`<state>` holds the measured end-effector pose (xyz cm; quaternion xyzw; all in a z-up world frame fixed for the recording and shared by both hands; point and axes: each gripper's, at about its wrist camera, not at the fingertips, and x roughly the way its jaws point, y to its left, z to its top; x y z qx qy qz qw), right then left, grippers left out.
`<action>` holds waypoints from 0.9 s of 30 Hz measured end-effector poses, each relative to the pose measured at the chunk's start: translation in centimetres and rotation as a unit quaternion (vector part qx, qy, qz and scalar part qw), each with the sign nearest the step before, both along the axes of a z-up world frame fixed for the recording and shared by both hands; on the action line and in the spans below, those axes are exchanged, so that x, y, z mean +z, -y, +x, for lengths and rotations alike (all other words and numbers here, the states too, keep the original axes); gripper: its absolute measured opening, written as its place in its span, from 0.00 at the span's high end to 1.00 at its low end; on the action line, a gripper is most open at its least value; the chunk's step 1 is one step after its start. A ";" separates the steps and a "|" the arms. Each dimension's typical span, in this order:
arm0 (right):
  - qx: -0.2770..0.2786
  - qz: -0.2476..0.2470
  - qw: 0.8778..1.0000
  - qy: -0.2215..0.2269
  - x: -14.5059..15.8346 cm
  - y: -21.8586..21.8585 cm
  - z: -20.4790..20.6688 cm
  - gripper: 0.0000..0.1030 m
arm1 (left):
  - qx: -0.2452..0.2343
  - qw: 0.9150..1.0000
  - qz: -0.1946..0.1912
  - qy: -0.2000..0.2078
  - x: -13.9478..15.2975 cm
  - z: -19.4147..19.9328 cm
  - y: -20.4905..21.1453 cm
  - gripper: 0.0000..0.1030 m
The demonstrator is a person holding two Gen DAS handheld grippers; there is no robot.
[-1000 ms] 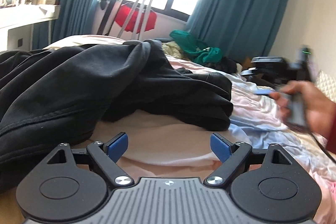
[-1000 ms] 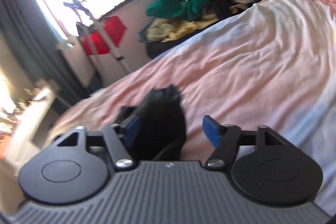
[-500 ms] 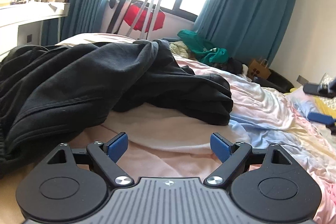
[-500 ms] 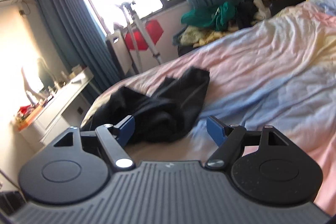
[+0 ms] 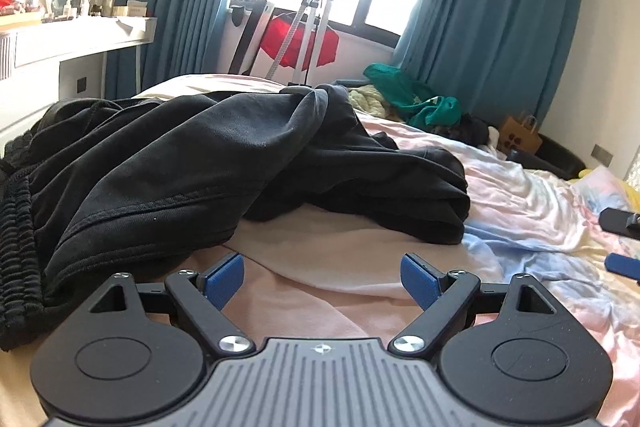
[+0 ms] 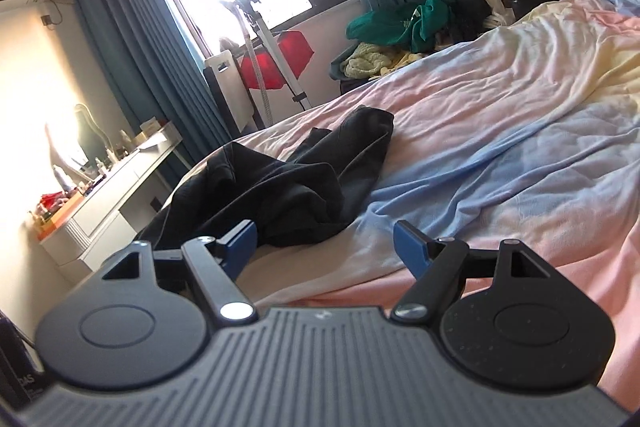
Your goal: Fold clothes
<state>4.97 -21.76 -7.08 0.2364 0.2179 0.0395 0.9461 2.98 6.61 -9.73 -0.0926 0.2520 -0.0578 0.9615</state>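
The black garment (image 5: 208,163) lies crumpled on the bed (image 5: 520,195), unfolded (elastic waistband at the left edge). Left gripper (image 5: 322,277): fingers apart, nothing between them, low over bare sheet just in front of the garment. Right gripper (image 6: 325,247): fingers apart, empty, near the garment's edge, not touching it.

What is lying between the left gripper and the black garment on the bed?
Nothing visible. Only bare bedsheet lies between the open left gripper and the crumpled black garment, whose nearest edge sits just ahead and to the left of the jaws.
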 end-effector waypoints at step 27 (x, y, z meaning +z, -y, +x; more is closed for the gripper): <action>-0.020 0.069 0.997 -0.036 -2.2 2.9 2.7 0.24 | 0.084 0.996 0.036 -0.001 5.8 22.0 -0.4 0.07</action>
